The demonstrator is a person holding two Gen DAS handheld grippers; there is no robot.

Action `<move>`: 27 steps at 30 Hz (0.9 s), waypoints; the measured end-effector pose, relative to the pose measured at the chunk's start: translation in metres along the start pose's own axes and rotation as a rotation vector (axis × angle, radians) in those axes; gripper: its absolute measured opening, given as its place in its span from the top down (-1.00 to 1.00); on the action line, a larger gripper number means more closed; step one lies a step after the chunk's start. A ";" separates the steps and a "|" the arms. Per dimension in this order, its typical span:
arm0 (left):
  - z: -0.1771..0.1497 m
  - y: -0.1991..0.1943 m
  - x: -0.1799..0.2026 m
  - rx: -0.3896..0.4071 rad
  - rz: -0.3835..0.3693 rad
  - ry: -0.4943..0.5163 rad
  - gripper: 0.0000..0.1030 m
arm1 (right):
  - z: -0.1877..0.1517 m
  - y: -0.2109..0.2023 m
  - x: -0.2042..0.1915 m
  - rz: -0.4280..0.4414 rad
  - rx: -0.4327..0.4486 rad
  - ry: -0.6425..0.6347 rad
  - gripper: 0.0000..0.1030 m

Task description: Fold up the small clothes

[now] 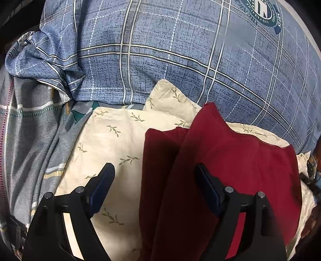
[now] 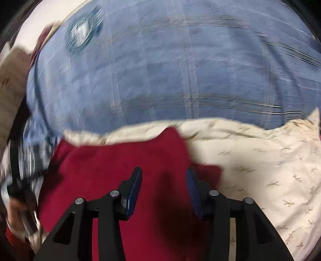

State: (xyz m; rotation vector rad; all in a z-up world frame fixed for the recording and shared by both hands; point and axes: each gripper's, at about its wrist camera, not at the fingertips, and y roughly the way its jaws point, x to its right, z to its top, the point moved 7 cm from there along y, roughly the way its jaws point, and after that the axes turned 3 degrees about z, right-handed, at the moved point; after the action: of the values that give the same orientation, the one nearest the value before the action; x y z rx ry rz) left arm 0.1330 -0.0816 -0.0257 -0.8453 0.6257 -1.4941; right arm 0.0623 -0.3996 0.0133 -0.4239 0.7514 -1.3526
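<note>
A dark red garment lies on a cream pillow with a leaf print. It looks folded over, with one layer on top of another and a narrower part at its left. My left gripper is open above the garment's left part, holding nothing. In the right wrist view, which is blurred, the same red garment lies below my right gripper. The right gripper is open and empty, with the cloth under its fingers.
A blue plaid duvet with a round crest print rises behind the pillow. Grey striped bedding lies to the left. In the right wrist view the cream pillow extends right, and a dark strap shows at the left edge.
</note>
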 end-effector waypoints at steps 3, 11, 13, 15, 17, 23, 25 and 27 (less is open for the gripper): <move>0.000 -0.015 -0.004 0.019 -0.008 -0.017 -0.59 | -0.016 0.029 0.025 -0.067 -0.090 0.062 0.43; -0.032 -0.083 -0.017 0.037 -0.063 0.000 -0.59 | -0.013 -0.018 -0.028 0.070 -0.015 0.036 0.19; -0.044 -0.089 -0.019 0.036 -0.061 0.011 -0.59 | -0.012 -0.016 -0.063 0.180 -0.033 0.003 0.18; -0.064 -0.091 -0.022 0.018 -0.069 0.002 -0.59 | -0.009 -0.002 -0.100 0.268 -0.051 -0.037 0.18; -0.077 -0.084 -0.025 -0.007 -0.067 -0.010 -0.59 | -0.003 0.011 -0.142 0.310 -0.059 -0.086 0.18; -0.093 -0.057 -0.032 -0.046 -0.027 -0.032 -0.59 | 0.011 0.080 -0.231 0.307 -0.126 -0.220 0.24; -0.092 -0.052 -0.033 -0.053 -0.029 -0.044 -0.63 | 0.009 0.106 -0.243 0.284 -0.159 -0.231 0.24; -0.088 -0.050 -0.033 -0.045 -0.028 -0.054 -0.65 | 0.001 0.138 -0.247 0.253 -0.219 -0.222 0.24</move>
State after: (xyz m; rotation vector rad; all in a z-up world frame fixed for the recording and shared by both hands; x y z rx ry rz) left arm 0.0318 -0.0525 -0.0424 -0.9295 0.6123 -1.4821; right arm 0.1522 -0.1338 -0.0203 -0.6198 0.7427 -0.9722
